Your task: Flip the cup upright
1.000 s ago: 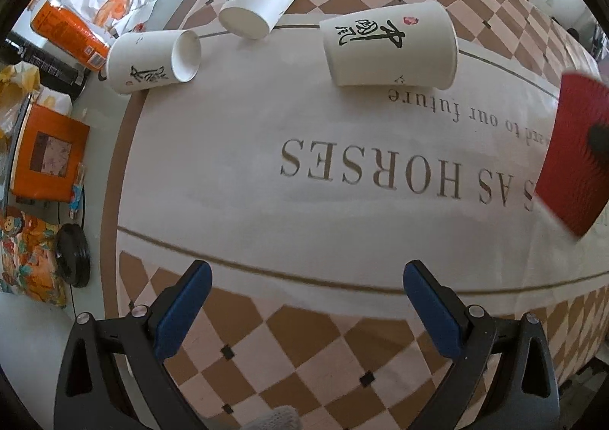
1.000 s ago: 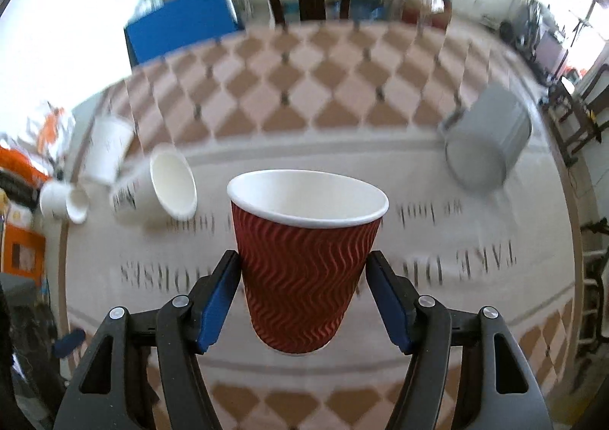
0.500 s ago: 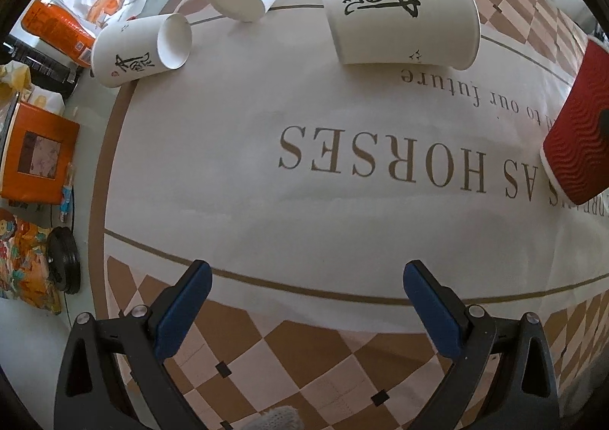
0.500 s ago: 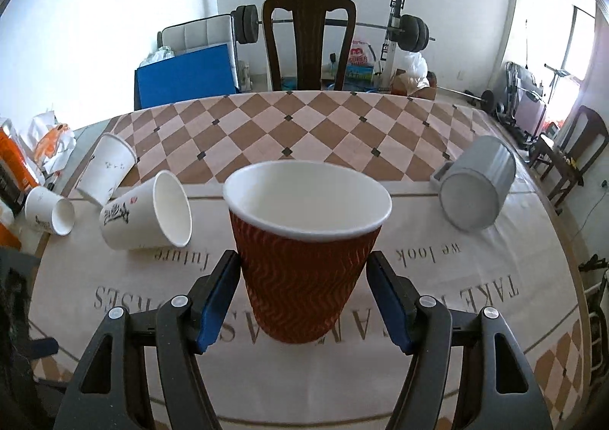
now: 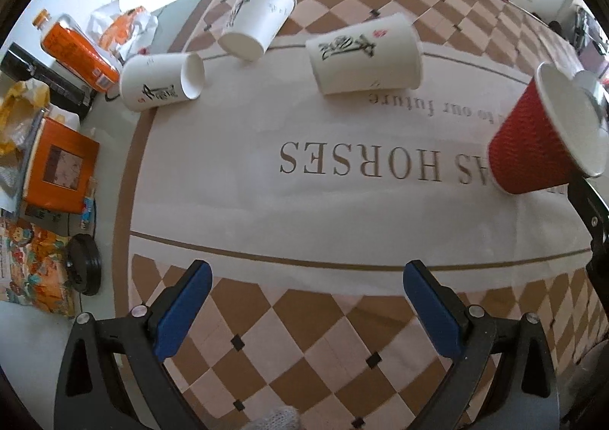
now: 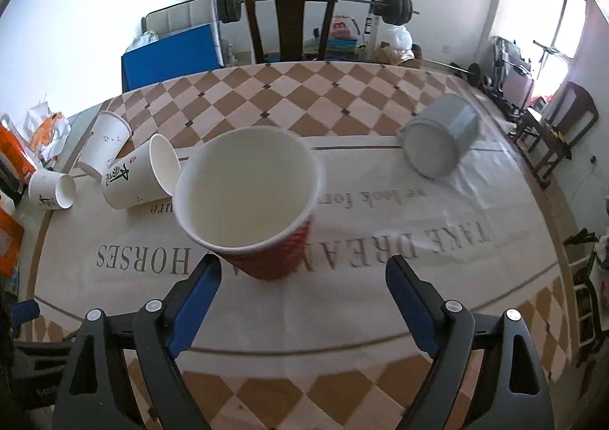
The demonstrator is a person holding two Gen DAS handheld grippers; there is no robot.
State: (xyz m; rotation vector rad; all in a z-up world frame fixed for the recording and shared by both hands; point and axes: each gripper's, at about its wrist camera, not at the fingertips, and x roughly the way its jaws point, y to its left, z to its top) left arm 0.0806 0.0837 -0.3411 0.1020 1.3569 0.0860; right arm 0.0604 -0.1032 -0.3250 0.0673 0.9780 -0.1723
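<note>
Red cup (image 6: 262, 217): it is set mouth-up on the printed cloth (image 6: 380, 300), over the lettering, just ahead of the right gripper (image 6: 303, 279). It is seen from above, so the white inside is shown and little of the ribbed wall. In the left wrist view the red cup (image 5: 533, 148) is found at the far right, base on the cloth.

Right gripper: its blue pads are spread well wider than the cup and nothing is pinched between them. The cup is judged to be released so that it can stand on its own base.

Left gripper (image 5: 304, 306): the pads are held wide apart over the checked border, with nothing between them. It is judged to be kept near the table edge so that it stays out of the other hand's work.

Progress: for the red cup, the flip is judged done.

Other cups: three white paper cups are left lying on their sides at the left, the large one (image 6: 139, 179) nearest the red cup, the tall one (image 6: 104, 142) and the small one (image 6: 53, 190) farther off. A grey cup (image 6: 439, 140) is also laid on its side at the right.

Open room: the cloth between the red cup and the grey cup is bare. The near table edge is close under both grippers.

Left margin: orange boxes (image 5: 61, 171) and packets are crowded beside the cloth.
</note>
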